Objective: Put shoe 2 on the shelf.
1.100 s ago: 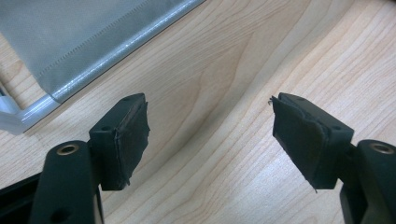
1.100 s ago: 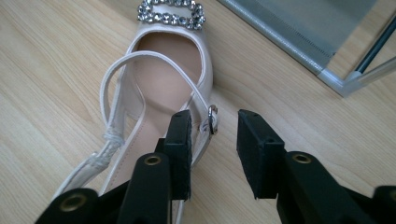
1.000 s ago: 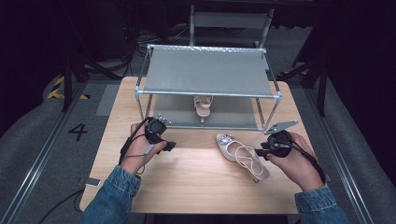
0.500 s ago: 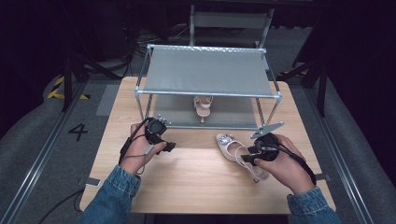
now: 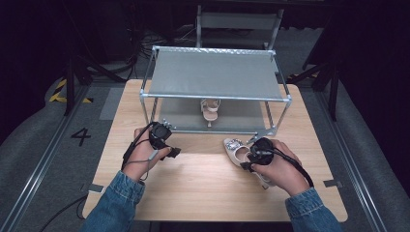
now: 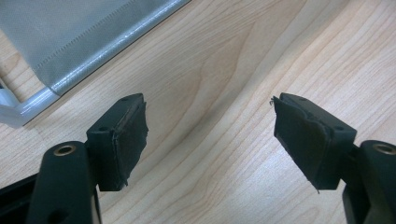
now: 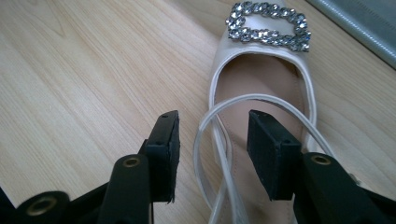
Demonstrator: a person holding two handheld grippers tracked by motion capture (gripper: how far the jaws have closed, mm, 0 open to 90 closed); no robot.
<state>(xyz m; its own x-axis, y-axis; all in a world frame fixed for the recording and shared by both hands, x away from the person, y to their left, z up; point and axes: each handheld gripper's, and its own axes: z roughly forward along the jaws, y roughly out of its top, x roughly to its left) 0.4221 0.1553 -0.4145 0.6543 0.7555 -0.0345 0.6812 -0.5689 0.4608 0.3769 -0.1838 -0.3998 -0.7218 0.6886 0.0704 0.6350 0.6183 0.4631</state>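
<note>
Moved onto the sandal (image 7: 261,84), right gripper (image 7: 212,140) straddles its straps (image 7: 219,140), jaws part-open.

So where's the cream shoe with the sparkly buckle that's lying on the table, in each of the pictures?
High view: the shoe lies right of centre on the table, at the right gripper.
Left gripper view: open jaws over bare wood; the shoe is not in this picture.
Right gripper view: the shoe is upper right, its straps between the open jaws.
Shared landmark: the rack's grey fabric shelf, a corner of it at.
</note>
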